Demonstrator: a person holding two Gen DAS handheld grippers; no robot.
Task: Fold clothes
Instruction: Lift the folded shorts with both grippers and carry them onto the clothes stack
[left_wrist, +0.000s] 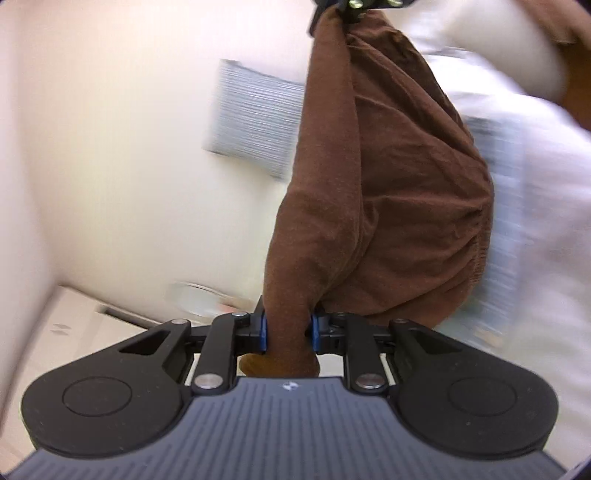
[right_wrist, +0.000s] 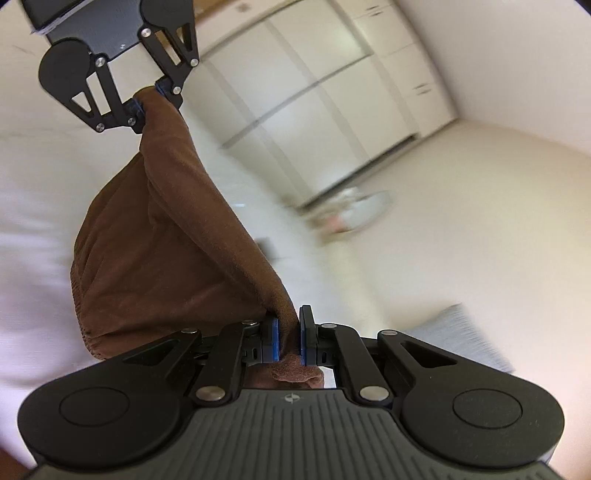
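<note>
The brown garment (left_wrist: 384, 177) hangs in the air, stretched between the two grippers, with no part of it seen resting on anything. The left gripper (left_wrist: 288, 334) has its blue pads pressed onto a thick bunched corner of the cloth, the jaws a little apart because of the wad between them, and a stub of fabric pokes out behind the pads. The right gripper (right_wrist: 288, 339) pinches a thinner bunch at the other end, its jaws almost together, again with a small tuft sticking out at the back.

From the right wrist view the left gripper (right_wrist: 147, 98) shows at the upper left, gripping its corner, and the cloth runs down from it in a taut ridge to the right one. Below that ridge the rest sags in loose folds, and a gathered, elastic-looking hem (right_wrist: 79, 295) runs along the lower edge.

Behind the garment stands a person in a white shirt (left_wrist: 546, 184). Off to the side a grey striped cloth (left_wrist: 255, 118) lies on a pale surface; everything in the background is smeared with blur, including the white cupboard doors (right_wrist: 332, 85) on the far wall
</note>
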